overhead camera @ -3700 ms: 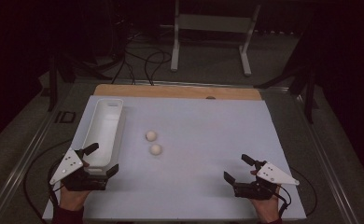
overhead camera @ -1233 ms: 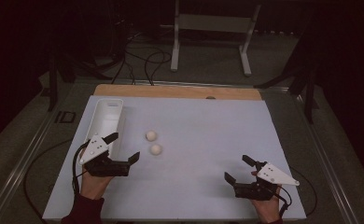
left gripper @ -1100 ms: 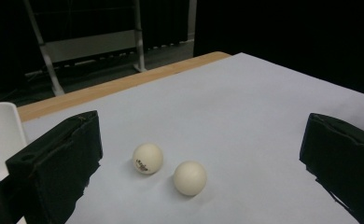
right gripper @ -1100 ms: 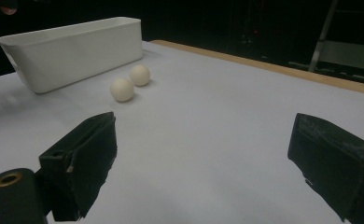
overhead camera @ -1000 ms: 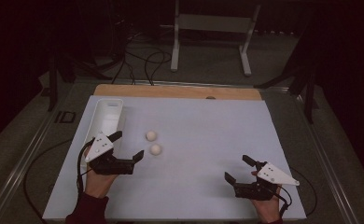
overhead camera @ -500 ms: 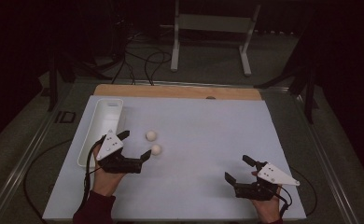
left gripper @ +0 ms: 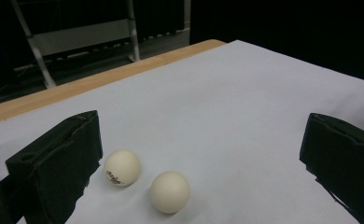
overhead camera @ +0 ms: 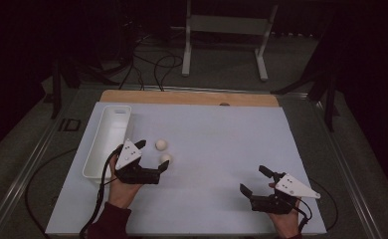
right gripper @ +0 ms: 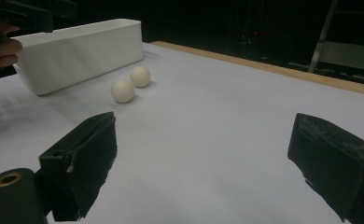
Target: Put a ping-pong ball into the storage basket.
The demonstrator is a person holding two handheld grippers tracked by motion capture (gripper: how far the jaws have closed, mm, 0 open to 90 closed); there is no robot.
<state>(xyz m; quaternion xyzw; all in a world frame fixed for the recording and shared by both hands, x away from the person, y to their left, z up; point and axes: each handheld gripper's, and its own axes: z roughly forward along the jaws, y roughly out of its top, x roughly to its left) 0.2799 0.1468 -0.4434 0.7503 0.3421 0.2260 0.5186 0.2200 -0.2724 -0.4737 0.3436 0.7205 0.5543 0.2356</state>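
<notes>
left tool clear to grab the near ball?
Probably yes. The left tool is open, the near ball lies between its jaws with bare table ahead, though the far ball sits close beside one jaw.

Your left tool (overhead camera: 152, 160) sits just near of two balls (overhead camera: 161, 145), bin (overhead camera: 107, 139) to their left, right tool (overhead camera: 255, 180) well apart.

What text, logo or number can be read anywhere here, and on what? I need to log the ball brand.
Small dark print on the nearer-left ball, low on its side: too small and blurred to read.
Other ball: no marking on the side that shows.
White bin: no label visible.
Left gripper and right gripper: no readable marking.
So nothing can be quoted.
</notes>
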